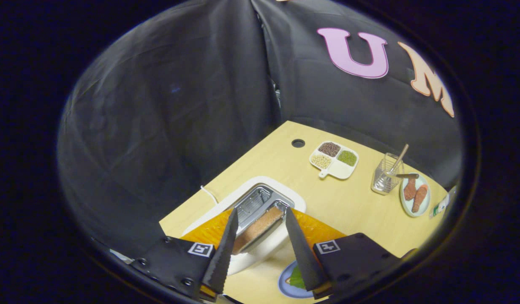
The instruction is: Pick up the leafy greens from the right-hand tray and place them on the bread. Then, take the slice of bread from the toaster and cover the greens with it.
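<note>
Gripper view: our gripper (pixel 260 213) hangs wide open above the toaster (pixel 260 211); we judge its bread slice (pixel 257 230) light and crumbly, best pinched across its faces.

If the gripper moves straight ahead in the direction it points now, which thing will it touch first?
Most likely the slice of bread standing in the toaster. The gripper is open, its fingers on either side of that slot, so the slice lies between them. Depth is unclear; a finger might touch the toaster's rim first.
</note>
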`<action>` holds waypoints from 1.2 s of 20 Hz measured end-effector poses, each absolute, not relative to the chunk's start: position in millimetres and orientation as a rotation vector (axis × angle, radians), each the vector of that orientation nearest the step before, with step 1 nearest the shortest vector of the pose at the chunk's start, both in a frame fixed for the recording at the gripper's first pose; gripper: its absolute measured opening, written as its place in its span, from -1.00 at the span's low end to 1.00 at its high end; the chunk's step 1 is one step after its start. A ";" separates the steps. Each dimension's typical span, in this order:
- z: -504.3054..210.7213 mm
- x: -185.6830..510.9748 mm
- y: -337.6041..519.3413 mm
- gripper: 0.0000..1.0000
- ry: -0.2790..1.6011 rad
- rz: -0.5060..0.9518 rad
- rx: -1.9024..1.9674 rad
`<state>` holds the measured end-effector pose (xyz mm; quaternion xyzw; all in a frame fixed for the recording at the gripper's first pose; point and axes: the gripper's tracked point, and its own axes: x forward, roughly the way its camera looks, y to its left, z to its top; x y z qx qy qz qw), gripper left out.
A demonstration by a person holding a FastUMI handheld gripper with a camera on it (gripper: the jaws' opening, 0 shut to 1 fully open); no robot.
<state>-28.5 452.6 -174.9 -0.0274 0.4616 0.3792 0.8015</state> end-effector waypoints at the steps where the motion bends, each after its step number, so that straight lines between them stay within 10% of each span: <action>1: -177.4 -29.8 452.6 0.46 1.013 0.802 -0.051; 5: -189.3 -32.3 454.8 0.46 1.071 0.779 -0.032; 8: -190.4 -31.0 460.7 -0.24 1.083 0.765 0.012; 10: -191.4 -30.1 460.4 -0.17 1.088 0.759 0.011; 13: -191.2 -29.8 459.3 -0.72 1.094 0.752 0.029; 24: -143.0 -25.8 438.6 -0.92 0.993 0.754 0.136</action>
